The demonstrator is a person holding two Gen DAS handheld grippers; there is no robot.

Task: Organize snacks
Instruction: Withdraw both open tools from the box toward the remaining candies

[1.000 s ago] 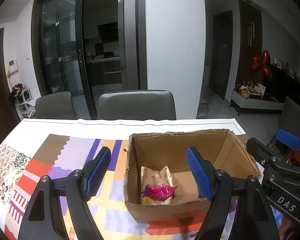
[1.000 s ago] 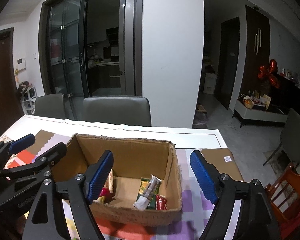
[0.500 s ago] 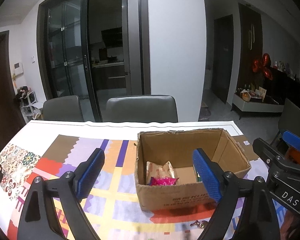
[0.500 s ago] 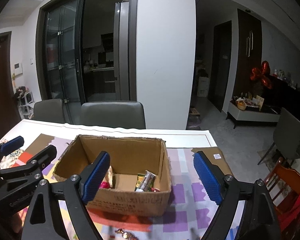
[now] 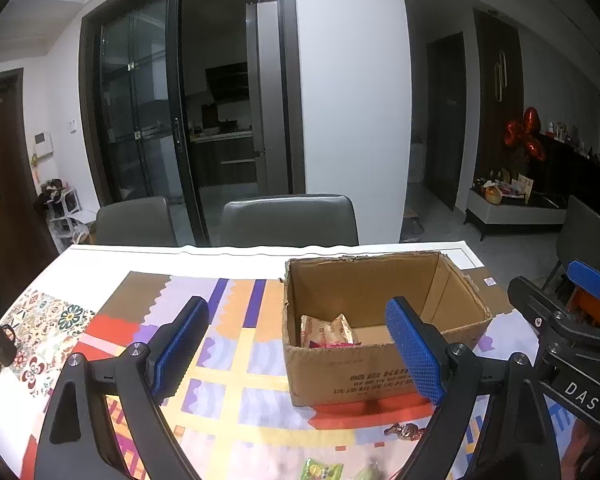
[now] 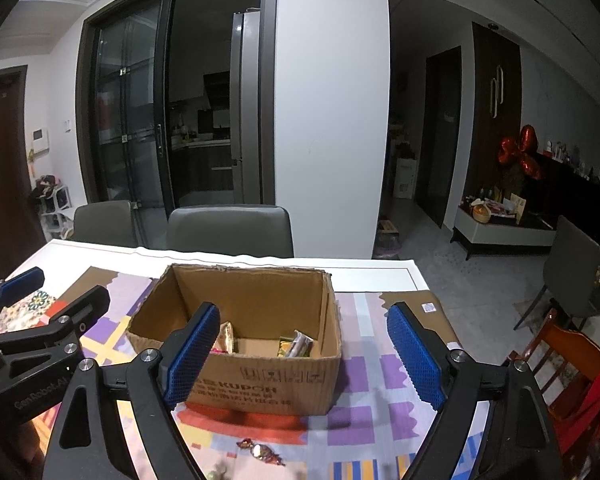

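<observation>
Left wrist view shows one open brown cardboard box (image 5: 384,320) on the patterned worktop (image 5: 228,364), one foil-wrapped candy (image 5: 404,431) and two green packets (image 5: 323,470) before it. Both the left hand-held gripper (image 5: 296,356) and right hand-held gripper (image 6: 306,354) gape wide, empty, having just widened and drawn back from the box.

The right gripper (image 6: 300,354) hangs wide open and empty before the cardboard box (image 6: 260,384) of snack packets, a wrapped candy (image 6: 260,451) nearer.
</observation>
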